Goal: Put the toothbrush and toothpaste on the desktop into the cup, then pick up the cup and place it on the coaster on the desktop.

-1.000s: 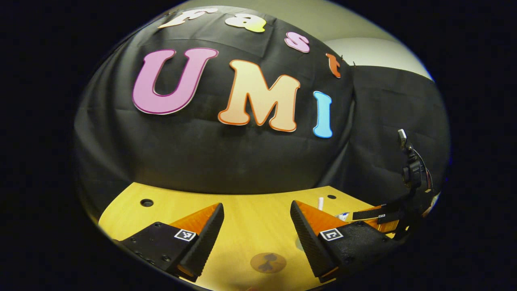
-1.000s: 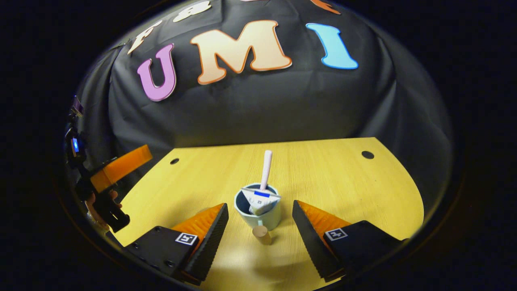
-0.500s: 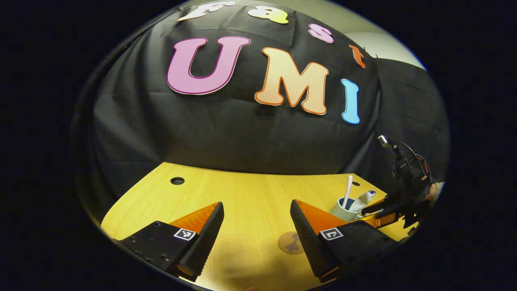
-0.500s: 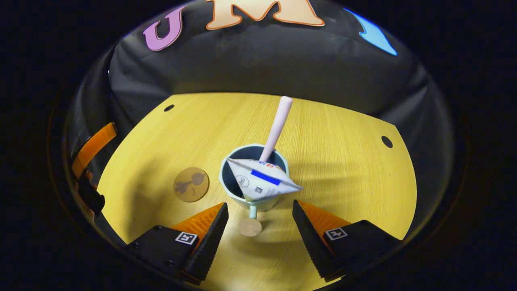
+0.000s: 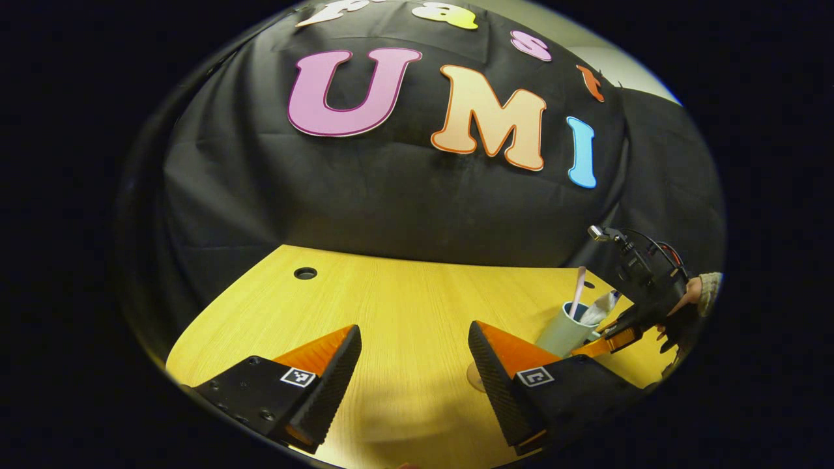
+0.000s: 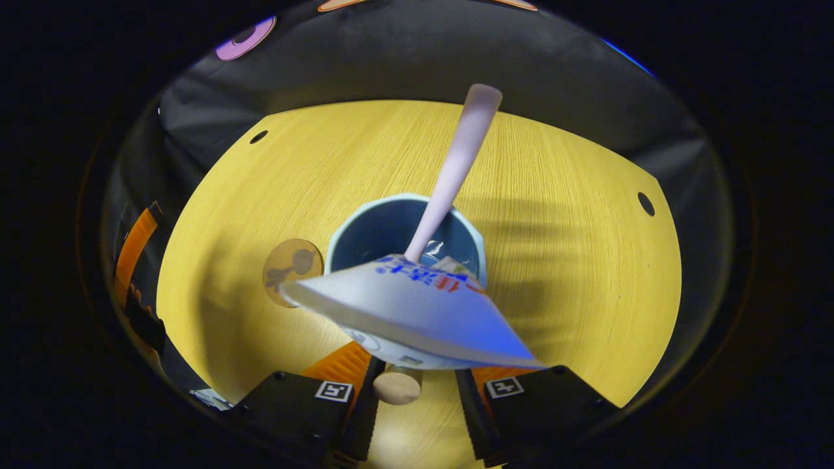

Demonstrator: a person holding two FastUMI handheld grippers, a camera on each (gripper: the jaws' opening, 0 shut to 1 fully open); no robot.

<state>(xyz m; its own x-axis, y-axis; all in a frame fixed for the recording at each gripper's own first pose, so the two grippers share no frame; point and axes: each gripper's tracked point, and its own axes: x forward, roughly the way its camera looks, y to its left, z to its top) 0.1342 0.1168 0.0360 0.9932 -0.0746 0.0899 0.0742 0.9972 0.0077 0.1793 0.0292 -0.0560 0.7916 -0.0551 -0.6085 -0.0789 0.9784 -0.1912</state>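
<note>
- Right claw (image 6: 410, 391): fingers narrowed around the wooden handle (image 6: 398, 385) of the cup (image 6: 404, 228); contact on both sides cannot be confirmed.
- Cup stands on the surface (image 6: 573, 260), holding toothbrush (image 6: 456, 163) and toothpaste (image 6: 417, 312); coaster (image 6: 291, 262) lies just beside it.
- Confirm a firm hold, lift vertically, keep the cup level, then centre it over the coaster.
- Left claw (image 5: 414, 365): wide, empty, well apart.

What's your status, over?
Left hand-held gripper open, empty. Right hand-held gripper straddles cup handle, grip unconfirmed. Toothbrush, toothpaste in cup; coaster beside it, bare.
</note>
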